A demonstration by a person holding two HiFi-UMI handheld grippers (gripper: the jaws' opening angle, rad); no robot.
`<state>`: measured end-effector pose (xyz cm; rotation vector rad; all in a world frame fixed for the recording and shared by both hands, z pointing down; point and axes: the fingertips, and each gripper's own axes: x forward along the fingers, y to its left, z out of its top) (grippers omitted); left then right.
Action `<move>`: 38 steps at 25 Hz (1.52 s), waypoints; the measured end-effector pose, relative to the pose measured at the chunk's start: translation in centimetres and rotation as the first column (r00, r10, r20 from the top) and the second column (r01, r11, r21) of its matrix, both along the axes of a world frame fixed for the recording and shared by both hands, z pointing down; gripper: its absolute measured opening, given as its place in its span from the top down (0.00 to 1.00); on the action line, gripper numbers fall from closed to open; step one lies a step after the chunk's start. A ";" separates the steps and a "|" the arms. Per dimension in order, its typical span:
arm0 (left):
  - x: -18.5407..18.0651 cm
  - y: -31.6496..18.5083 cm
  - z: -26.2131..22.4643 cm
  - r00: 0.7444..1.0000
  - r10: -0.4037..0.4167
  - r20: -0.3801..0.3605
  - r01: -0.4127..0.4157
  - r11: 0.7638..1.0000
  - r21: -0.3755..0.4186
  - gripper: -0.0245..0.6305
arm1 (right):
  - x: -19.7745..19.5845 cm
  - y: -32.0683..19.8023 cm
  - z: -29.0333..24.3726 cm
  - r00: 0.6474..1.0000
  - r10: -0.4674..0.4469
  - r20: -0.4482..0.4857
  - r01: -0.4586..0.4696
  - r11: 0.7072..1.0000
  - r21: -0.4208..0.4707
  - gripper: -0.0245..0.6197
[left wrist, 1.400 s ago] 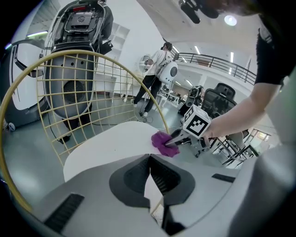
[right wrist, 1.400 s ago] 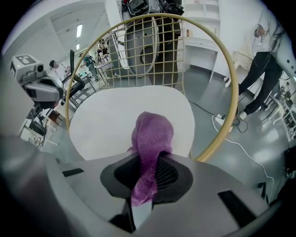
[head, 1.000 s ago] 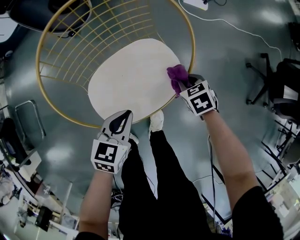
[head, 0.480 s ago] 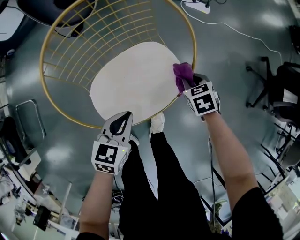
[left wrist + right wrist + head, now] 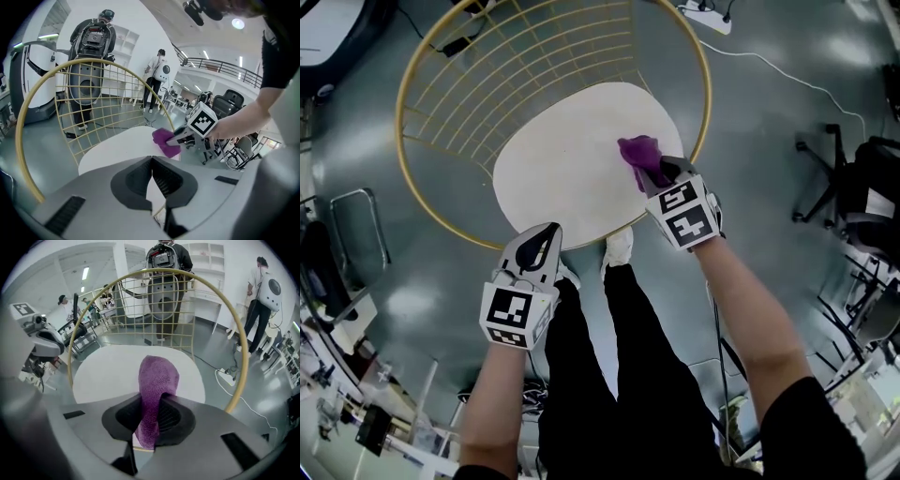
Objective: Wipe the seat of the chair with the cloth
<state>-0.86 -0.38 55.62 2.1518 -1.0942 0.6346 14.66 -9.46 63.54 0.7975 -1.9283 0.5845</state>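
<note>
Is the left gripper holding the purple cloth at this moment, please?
No, the purple cloth is clamped in the right gripper, while the left gripper is shut with nothing between its jaws.

The setting is an indoor research lab or open-plan workspace, indicated by the polished grey floor (image 5: 769,112), wheeled office chairs (image 5: 853,183), a power strip (image 5: 705,16) with trailing cable (image 5: 787,75), cluttered desks (image 5: 356,412), white shelving (image 5: 206,258), a railed mezzanine (image 5: 220,68) and persons wearing backpack-mounted equipment (image 5: 93,42).

purple cloth (image 5: 639,155), white seat (image 5: 572,159)
</note>
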 end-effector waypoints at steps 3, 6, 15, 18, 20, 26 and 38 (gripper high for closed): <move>-1.6 0.5 0.0 1.000 -0.019 -0.003 0.019 1.000 0.002 0.95 | -5.4 2.1 -0.1 0.989 -0.046 0.137 0.055 0.997 -0.058 0.86; -3.1 0.9 -0.1 0.999 -0.043 -0.005 0.043 0.999 0.002 0.95 | -10.6 4.5 -0.2 0.959 -0.068 0.276 0.108 0.985 -0.132 0.86; -7.9 2.2 -0.4 0.996 -0.092 -0.013 0.092 0.996 0.008 0.95 | -20.7 8.6 0.5 0.916 -0.122 0.382 0.221 0.948 -0.228 0.86; -9.0 2.3 -0.3 0.995 -0.092 -0.023 0.092 0.996 0.005 0.95 | -23.2 9.2 0.6 0.900 -0.110 0.421 0.238 0.935 -0.265 0.86; -9.6 2.4 -0.1 0.996 -0.085 -0.029 0.085 0.996 0.003 0.95 | -24.5 9.5 1.0 0.898 -0.110 0.426 0.247 0.928 -0.280 0.86; -9.9 2.4 0.8 0.998 -0.040 -0.051 0.040 0.999 0.001 0.95 | -25.3 9.2 2.6 0.913 -0.100 0.395 0.231 0.926 -0.299 0.86; -7.5 0.7 1.4 0.997 0.011 -0.077 -0.011 1.000 0.001 0.95 | -21.0 5.1 4.6 0.964 -0.068 0.256 0.136 0.956 -0.258 0.86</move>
